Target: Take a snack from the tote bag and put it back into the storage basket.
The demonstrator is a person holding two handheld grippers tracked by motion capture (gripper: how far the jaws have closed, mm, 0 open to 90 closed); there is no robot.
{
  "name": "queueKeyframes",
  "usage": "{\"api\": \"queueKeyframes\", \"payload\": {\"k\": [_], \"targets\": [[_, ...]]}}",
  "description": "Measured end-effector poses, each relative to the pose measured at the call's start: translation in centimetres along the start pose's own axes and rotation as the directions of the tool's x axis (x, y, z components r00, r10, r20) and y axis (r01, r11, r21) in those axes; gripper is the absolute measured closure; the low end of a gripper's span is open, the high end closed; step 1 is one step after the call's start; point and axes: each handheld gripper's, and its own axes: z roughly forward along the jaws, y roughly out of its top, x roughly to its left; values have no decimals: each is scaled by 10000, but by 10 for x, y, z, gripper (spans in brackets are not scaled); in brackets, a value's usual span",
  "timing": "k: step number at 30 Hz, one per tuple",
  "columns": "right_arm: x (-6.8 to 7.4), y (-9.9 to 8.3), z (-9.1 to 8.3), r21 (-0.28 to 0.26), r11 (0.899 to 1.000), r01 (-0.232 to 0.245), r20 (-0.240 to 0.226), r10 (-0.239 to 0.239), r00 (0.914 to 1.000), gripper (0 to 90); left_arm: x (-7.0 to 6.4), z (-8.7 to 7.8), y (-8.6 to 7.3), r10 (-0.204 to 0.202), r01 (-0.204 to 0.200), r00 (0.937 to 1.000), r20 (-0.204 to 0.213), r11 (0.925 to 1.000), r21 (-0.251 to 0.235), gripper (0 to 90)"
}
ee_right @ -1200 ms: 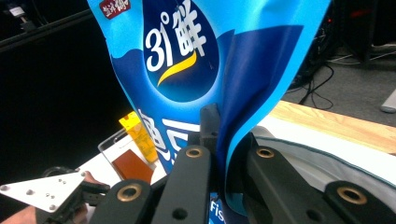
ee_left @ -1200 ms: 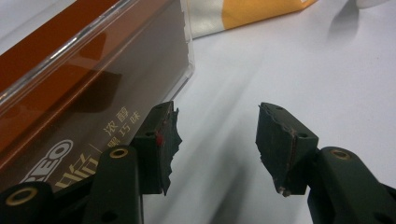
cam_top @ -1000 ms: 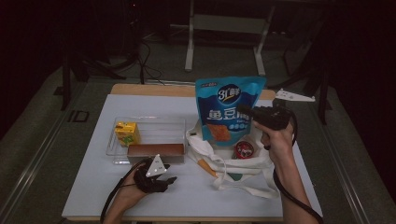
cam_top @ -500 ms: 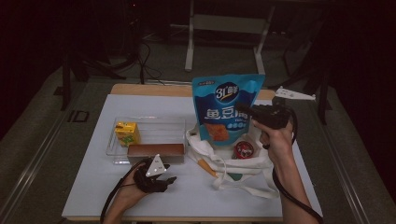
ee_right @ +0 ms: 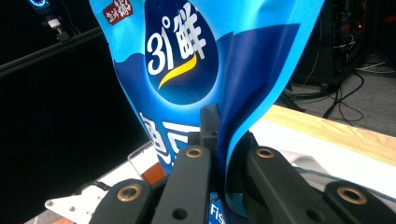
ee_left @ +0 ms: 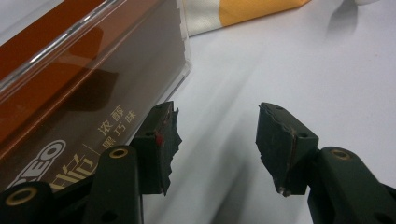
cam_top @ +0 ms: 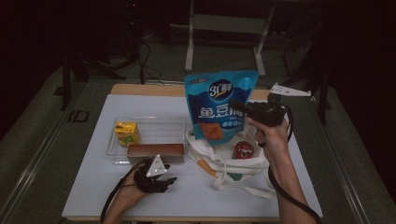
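So, right gripper (cam_top: 238, 108) is pinching the blue snack bag (cam_top: 219, 105) by its right edge, bag held upright in the air above the white tote bag (cam_top: 233, 163). In the right gripper view the jaws are pressed together on a fold of the bag (ee_right: 205, 60), film creased between them. The hand (cam_top: 271, 137) grips the handle just behind, with the cable running down along the forearm.

Tote bag lies flat on the white table (cam_top: 299, 186), mouth facing the tray, orange trim at its near-left edge. A small round red-lidded item (cam_top: 244, 150) sits on the tote just below the lifted bag.

Left gripper (cam_top: 172, 180) rests low on the table near the front edge, jaws spread apart, nothing between them. In the left gripper view its fingertips (ee_left: 167, 135) sit just beside the corner of the clear plastic tray (ee_left: 184, 51); can't tell if the left jaw touches it. The brown chocolate box (ee_left: 70, 112) lies inside the tray along its near wall.

From above: clear tray (cam_top: 154, 122) left of the tote, brown box (cam_top: 156, 150) at its front, yellow juice carton (cam_top: 127, 132) in its left end.
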Motion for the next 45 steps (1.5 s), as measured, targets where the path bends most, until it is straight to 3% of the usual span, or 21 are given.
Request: {"api": "queueKeyframes", "payload": {"k": [16,39,45], "targets": [[17,6,30,91,10000,-32,-506,36,9987,900,-1,0,0,39,-39,10000,28,10000,24,473],[33,17,52,-81,9999,-127,-951,118,9954,900,0,0,-2,-29,29,9999,96,10000,32,472],[41,24,67,-118,9998,-155,-1159,140,9932,900,0,-1,-2,-9,8,10000,87,10000,44,472]]}}
